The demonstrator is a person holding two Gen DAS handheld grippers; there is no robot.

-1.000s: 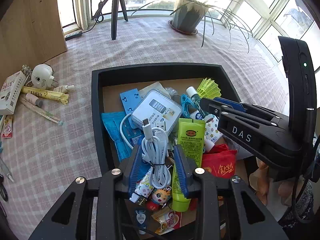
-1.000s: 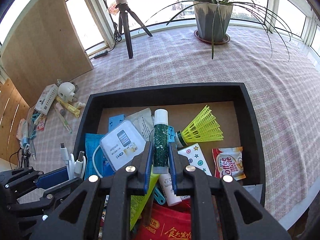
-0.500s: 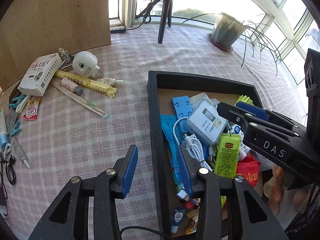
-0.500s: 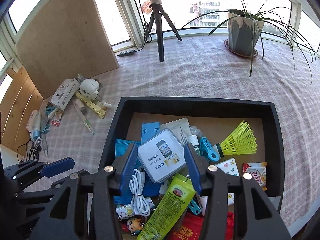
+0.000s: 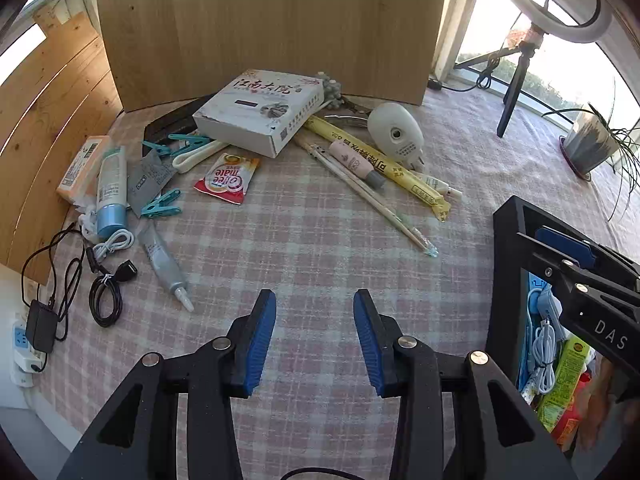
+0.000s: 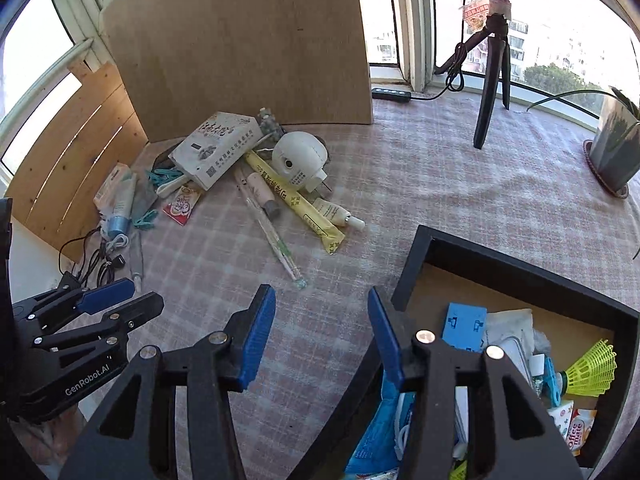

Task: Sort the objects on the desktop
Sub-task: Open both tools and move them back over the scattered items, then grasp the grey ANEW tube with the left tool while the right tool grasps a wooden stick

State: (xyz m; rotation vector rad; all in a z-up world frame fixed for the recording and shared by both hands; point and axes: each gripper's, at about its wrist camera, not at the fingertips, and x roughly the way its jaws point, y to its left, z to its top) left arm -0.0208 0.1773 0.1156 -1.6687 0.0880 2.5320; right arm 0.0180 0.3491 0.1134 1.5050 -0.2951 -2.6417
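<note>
My left gripper (image 5: 314, 300) hangs open over bare checked tablecloth, nothing between its blue pads. My right gripper (image 6: 320, 294) is open too and holds nothing, its right finger over the left rim of the black tray (image 6: 412, 272). The tray holds a white cable (image 5: 546, 340), a green tube (image 5: 564, 380), a blue card (image 6: 464, 326) and a yellow shuttlecock (image 6: 592, 368). Loose items lie ahead on the cloth: a white box (image 5: 260, 110), a round white device (image 5: 394, 130), a long yellow packet (image 5: 384, 164), a red coffee sachet (image 5: 228, 178), a blue-capped tube (image 5: 112, 192) and teal clips (image 5: 162, 208).
A wooden board (image 5: 272, 28) stands behind the pile, with wooden planks (image 5: 44, 120) on the left. A grey tube (image 5: 164, 264) and black cables (image 5: 106, 296) lie near the left table edge, by a power strip (image 5: 24, 352). A tripod (image 6: 490, 80) and a potted plant (image 6: 612, 152) stand far right.
The left gripper let go of the white cable and the right let go of a green stick, both into the tray. Both then swung left from over the tray to over the cloth.
</note>
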